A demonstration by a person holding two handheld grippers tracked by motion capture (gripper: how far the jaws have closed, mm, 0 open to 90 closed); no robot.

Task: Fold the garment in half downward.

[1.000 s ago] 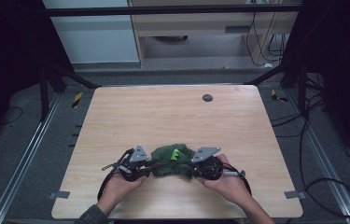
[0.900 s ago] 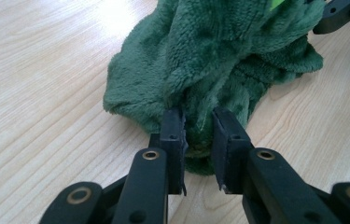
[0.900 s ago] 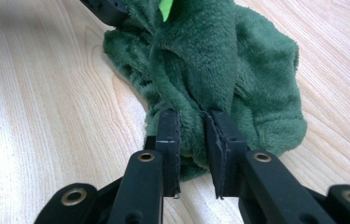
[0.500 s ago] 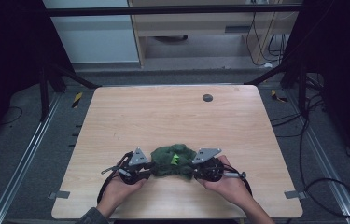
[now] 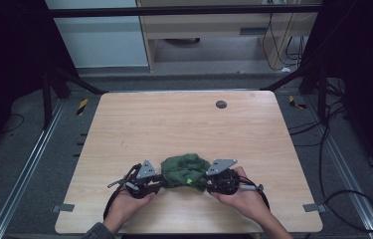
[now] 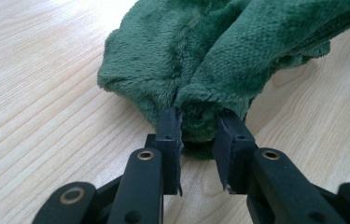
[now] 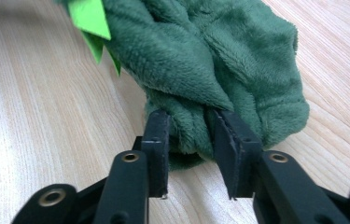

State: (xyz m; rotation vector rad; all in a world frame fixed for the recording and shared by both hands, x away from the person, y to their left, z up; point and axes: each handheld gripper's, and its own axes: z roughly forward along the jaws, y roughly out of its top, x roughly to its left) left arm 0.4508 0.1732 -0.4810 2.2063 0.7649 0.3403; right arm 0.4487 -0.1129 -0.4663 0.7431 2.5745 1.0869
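A crumpled dark green plush cloth [image 5: 184, 169] lies on the wooden table [image 5: 174, 124] near its front edge, between my two grippers. My left gripper [image 5: 160, 180] comes in from the left. In the left gripper view its jaws [image 6: 199, 123] pinch a fold of the cloth [image 6: 200, 60] between the pads. My right gripper [image 5: 205, 181] comes in from the right. Its jaws [image 7: 189, 123] have just been opening, and a fold of the cloth [image 7: 210, 60] still fills the gap and touches both pads. A bright green tag [image 7: 88, 18] sticks out of the cloth.
A small dark round disc [image 5: 221, 104] sits in the tabletop near the far edge. Metal rails [image 5: 30, 164] and loose cables [image 5: 343, 199] run along the floor beside the table. A pale cabinet [image 5: 109, 40] stands behind it.
The cloth and both grippers have shifted slightly toward the near edge of the table. The bundle keeps much the same shape.
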